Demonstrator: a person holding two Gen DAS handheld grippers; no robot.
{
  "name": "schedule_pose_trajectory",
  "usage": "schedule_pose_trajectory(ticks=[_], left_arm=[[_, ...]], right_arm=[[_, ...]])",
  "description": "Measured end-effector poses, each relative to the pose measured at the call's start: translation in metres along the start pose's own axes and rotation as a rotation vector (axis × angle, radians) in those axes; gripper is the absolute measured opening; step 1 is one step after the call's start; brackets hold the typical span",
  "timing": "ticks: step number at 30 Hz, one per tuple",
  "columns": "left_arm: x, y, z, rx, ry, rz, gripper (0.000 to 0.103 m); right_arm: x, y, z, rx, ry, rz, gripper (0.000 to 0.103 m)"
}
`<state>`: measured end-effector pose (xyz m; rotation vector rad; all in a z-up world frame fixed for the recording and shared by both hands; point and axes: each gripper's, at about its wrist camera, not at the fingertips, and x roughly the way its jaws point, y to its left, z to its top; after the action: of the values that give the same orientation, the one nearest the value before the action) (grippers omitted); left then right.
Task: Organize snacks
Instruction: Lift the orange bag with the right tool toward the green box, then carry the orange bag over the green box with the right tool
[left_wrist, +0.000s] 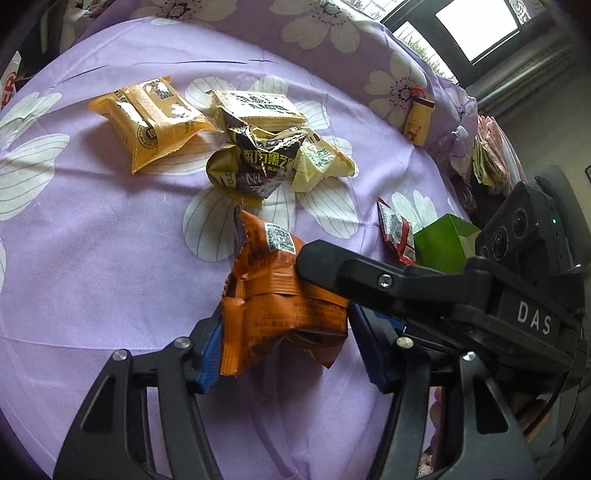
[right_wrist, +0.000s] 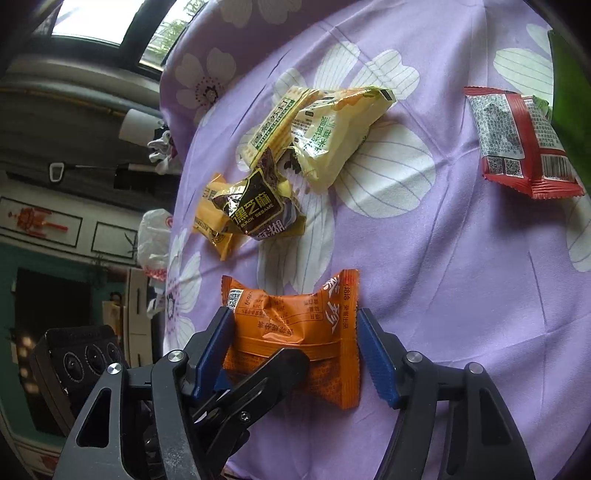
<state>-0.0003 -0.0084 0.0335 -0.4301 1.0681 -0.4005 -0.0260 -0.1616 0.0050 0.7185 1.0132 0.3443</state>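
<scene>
1. Left tool: jaws stand wide, one blue pad on each side of the orange packet. The wrapper is crumpled between the pads, so I judge this tool to have hold of it.
2. Right tool: jaws likewise wide, flanking the same packet crosswise to the left tool. One pad touches the wrapper and the other sits at its crimped edge. Whether it presses cannot be told.
3. Location of the task's thing: the orange packet sits between both tools, just over the flowered cloth and near the heap around the black sesame packet.
4. Other items: a red packet lies beside a green box, well apart from the heap.
5. Step in hand, as judged: one snack singled out from the heap and being passed or steadied between the two tools.
6. Next move, as judged: one tool must take a firm grip before the other lets go, then carry the packet to its group. The destination is not evident. The slick wrapper may slip.
</scene>
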Motion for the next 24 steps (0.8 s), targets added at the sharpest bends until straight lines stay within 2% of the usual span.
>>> schedule_pose_trajectory(ticks=[24], left_arm=[[-0.029,-0.024,0.000,0.101,-0.167,-0.100,0.061]], right_arm=[[-0.046,0.031,-0.012,-0.121,-0.153,-0.012,0.070]])
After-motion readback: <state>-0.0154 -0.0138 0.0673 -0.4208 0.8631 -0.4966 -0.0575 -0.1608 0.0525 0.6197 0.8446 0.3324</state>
